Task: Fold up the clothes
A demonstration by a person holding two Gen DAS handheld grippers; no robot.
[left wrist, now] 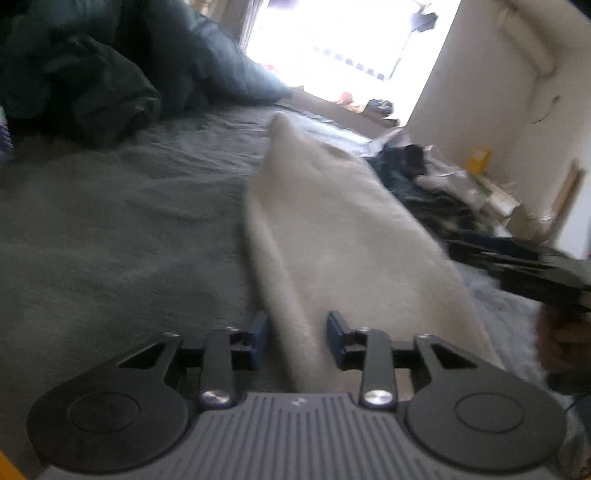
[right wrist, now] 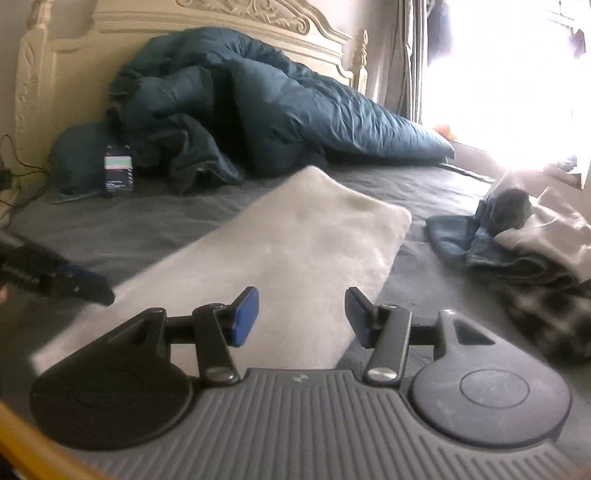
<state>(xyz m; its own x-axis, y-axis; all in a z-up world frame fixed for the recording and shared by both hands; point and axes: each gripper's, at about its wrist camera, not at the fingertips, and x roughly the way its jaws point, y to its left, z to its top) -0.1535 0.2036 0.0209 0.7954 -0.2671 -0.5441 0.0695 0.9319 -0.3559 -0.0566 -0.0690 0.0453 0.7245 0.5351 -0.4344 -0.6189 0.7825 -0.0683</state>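
A white fluffy cloth (right wrist: 280, 243), folded into a long strip, lies flat on the grey bed sheet (right wrist: 424, 192). My right gripper (right wrist: 303, 314) hovers over the strip's near end, its blue pads wide apart and touching nothing. In the left wrist view the same cloth (left wrist: 332, 229) runs away from my left gripper (left wrist: 297, 332). Its pads stand a little apart, with the cloth's near end showing between and below them, not pinched. The right gripper (left wrist: 517, 266) shows blurred at that view's right edge. The left gripper (right wrist: 74, 284) enters the right wrist view from the left.
A crumpled teal duvet (right wrist: 258, 103) is heaped against the cream headboard (right wrist: 221, 18). A small box (right wrist: 118, 170) stands beside it. A pile of other clothes (right wrist: 524, 243) lies at the bed's right side. A bright window (right wrist: 509, 74) is behind it.
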